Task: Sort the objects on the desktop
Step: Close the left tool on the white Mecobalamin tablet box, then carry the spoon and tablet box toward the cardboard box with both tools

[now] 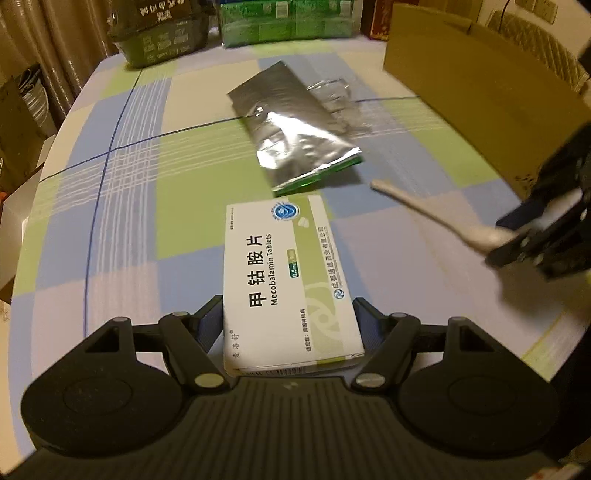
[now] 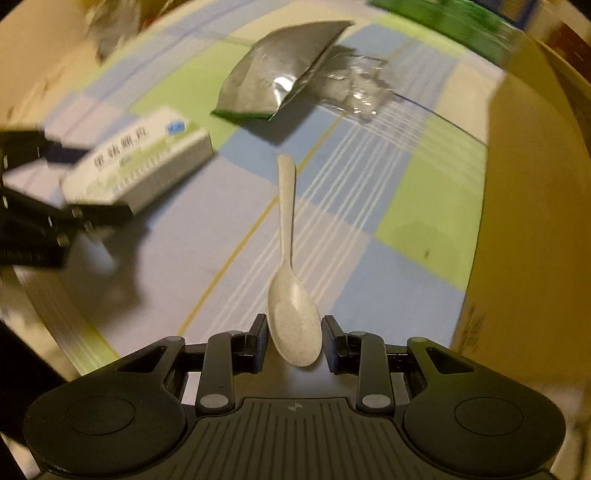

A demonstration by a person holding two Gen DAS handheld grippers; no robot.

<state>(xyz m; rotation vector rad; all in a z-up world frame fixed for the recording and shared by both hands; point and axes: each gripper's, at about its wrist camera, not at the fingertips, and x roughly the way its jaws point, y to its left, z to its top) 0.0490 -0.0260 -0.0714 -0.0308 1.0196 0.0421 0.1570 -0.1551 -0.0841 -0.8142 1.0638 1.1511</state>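
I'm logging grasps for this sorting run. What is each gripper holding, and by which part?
The left gripper clamps the medicine box by its long sides near one end. The right gripper grips the spoon by its bowl.

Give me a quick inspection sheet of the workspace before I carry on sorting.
Surface: checked tablecloth in blue, green and cream.
Job's things: medicine box in left claw; white spoon held by its bowl in right claw; silver foil pouch lying flat.
Clutter: crumpled clear wrapper beside the pouch.
Grippers: both shut on their loads, lifted.
Cables: nothing seen.
Surroundings: cardboard box at right; green packages at far edge.
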